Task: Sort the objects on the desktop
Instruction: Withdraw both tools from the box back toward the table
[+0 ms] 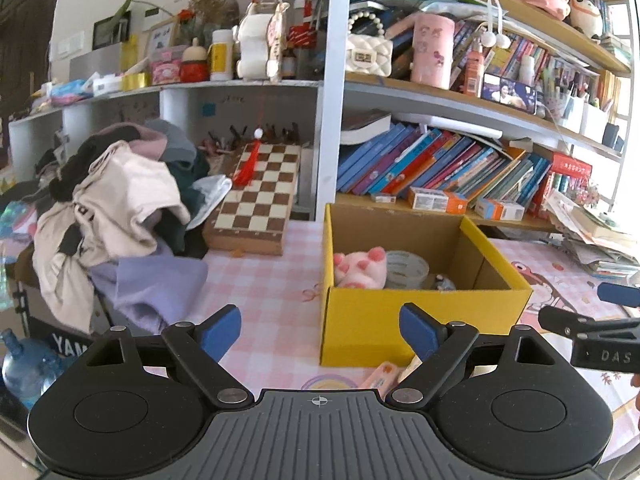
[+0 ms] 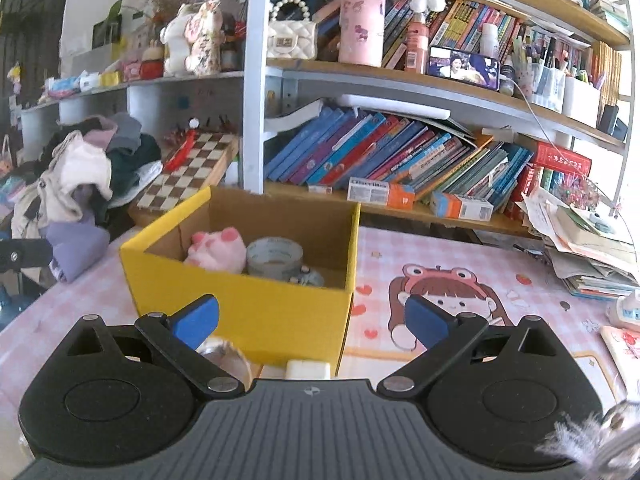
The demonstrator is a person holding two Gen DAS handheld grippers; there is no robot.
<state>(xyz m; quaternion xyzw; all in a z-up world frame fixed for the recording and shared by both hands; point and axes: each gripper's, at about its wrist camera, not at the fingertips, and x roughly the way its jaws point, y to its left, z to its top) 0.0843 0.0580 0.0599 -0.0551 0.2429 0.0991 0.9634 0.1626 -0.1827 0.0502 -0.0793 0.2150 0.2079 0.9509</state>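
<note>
**A:** Why do we have the yellow cardboard box (image 2: 240,304) standing open in the middle of the worktop (image 2: 460,248)?

**B:** We judge it to be the collecting bin. Its mouth faces up, so we can drop things in from above. A pink plush toy (image 2: 216,250), a roll of clear tape (image 2: 274,258) and a small grey item we cannot identify already lie on its floor, the plush touching the tape.

**A:** And our tools?

**B:** The left tool (image 1: 320,334) hangs spread wide with nothing between its blue pads (image 1: 220,332), just in front of the box's near wall. The right tool (image 2: 312,322) is likewise spread and empty, near the box's front right corner. We hold both open because we are between pickups, we think.

**A:** What remains loose?

**B:** Just beside the box's front wall, low under the right tool, sit a small white block (image 2: 308,369) and a pale rounded thing (image 2: 224,354) we cannot name; both are partly hidden by the tool body. From the left view a pink-and-orange packet (image 1: 380,374) lies near the same wall.

**A:** Why leave the chessboard (image 1: 256,196) and clothes pile (image 1: 108,208) alone?

**B:** They sit well apart at the back left and look too large for the box.
</note>
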